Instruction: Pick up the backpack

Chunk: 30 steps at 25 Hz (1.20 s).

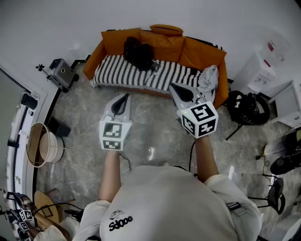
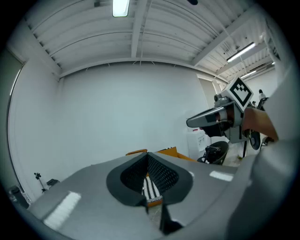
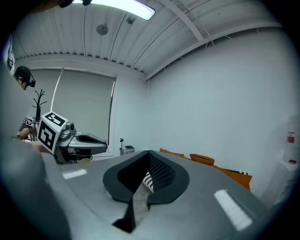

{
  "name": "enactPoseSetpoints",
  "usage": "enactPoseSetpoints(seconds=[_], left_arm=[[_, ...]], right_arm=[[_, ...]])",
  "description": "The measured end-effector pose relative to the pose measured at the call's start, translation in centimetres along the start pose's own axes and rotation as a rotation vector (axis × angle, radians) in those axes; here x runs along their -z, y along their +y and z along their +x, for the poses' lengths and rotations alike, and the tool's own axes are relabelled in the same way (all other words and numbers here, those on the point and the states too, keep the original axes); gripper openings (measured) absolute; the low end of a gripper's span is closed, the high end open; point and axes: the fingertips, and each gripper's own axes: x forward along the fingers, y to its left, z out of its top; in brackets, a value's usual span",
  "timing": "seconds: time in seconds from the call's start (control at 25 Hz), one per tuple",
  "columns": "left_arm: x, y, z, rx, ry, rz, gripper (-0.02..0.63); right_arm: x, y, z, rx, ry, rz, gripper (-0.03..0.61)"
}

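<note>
Black backpack [image 1: 138,52] sat on the orange sofa [image 1: 197,54], upper centre of the head view, on its striped cover [image 1: 164,75]. Left gripper [image 1: 124,98] and right gripper [image 1: 175,88] were mid-frame over the floor, clear of it. Both had fingers pressed together, nothing pinched.

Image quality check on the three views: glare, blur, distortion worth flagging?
Head view: even soft light, edges bend mildly, backpack on the sofa sharp. Left gripper view: heavy fisheye, black corners, ceiling lamp blown out, left gripper close and soft. Right gripper view: same fisheye, ceiling strip light glaring at top, right gripper slightly blurred.
</note>
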Motion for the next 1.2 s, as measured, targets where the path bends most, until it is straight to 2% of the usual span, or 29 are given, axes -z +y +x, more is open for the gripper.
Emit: enactPoseSetpoints(seconds=[0.16, 0.32, 0.6, 0.84, 1.2], left_arm=[[-0.3, -0.5, 0.7, -0.009, 0.006, 0.002, 0.01], [-0.8, -0.9, 1.0, -0.028, 0.009, -0.012, 0.009], [-0.5, -1.6, 0.9, -0.087, 0.02, -0.016, 0.01], [0.5, -1.4, 0.8, -0.162, 0.051, -0.067, 0.011], [2.0, 0.8, 5.2, -0.118, 0.072, -0.046, 0.011]], right_arm=[[0.0, -1.2, -0.1, 0.004, 0.002, -0.003, 0.003], [-0.2, -2.9, -0.7, 0.027, -0.014, 0.043, 0.003], [0.7, -3.6, -1.6, -0.024, -0.022, 0.046, 0.003], [1.8, -4.5, -2.5, -0.044, -0.005, 0.051, 0.003], [3.5, -6.1, 1.0, -0.087, 0.055, 0.04, 0.003]])
